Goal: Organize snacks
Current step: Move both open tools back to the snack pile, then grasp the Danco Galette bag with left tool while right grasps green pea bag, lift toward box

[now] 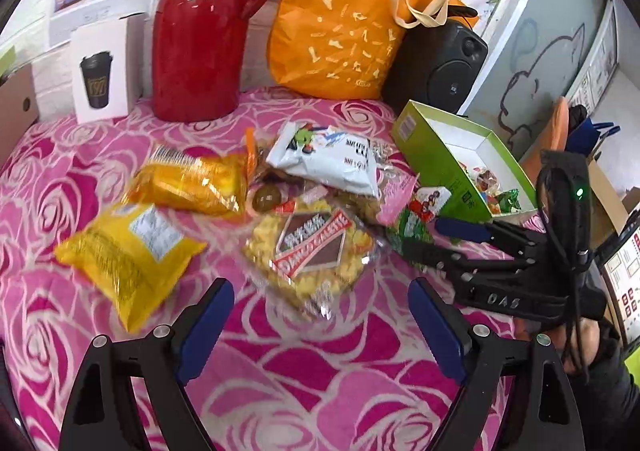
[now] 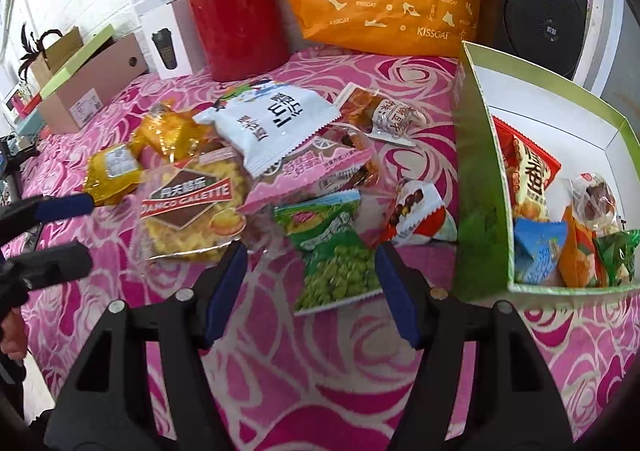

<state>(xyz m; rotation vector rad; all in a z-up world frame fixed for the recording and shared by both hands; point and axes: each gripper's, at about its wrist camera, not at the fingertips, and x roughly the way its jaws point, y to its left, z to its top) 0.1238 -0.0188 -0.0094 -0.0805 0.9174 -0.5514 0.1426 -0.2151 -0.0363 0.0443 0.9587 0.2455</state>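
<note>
Snack packs lie heaped on a pink rose-patterned cloth point(image 1: 304, 379). My left gripper point(image 1: 320, 293) is open just short of a clear Danco Galette pack point(image 1: 316, 247), nothing between its fingers. Two yellow packs point(image 1: 128, 255) point(image 1: 192, 183) lie to its left, a white pack point(image 1: 324, 159) behind. My right gripper point(image 2: 310, 255) is open, its fingers on either side of a green pea packet point(image 2: 336, 263). A pink pack point(image 2: 308, 179) and a small red-and-white pack point(image 2: 416, 211) lie just beyond. The open green box point(image 2: 480, 171) to the right holds several snacks.
A red thermos point(image 1: 200, 35), an orange tote bag point(image 1: 344, 19) and a black speaker point(image 1: 440, 67) stand along the back. A white cup box point(image 1: 104, 71) and a cardboard box point(image 2: 92, 87) are at the back left. A hand point(image 1: 588, 339) holds the right gripper.
</note>
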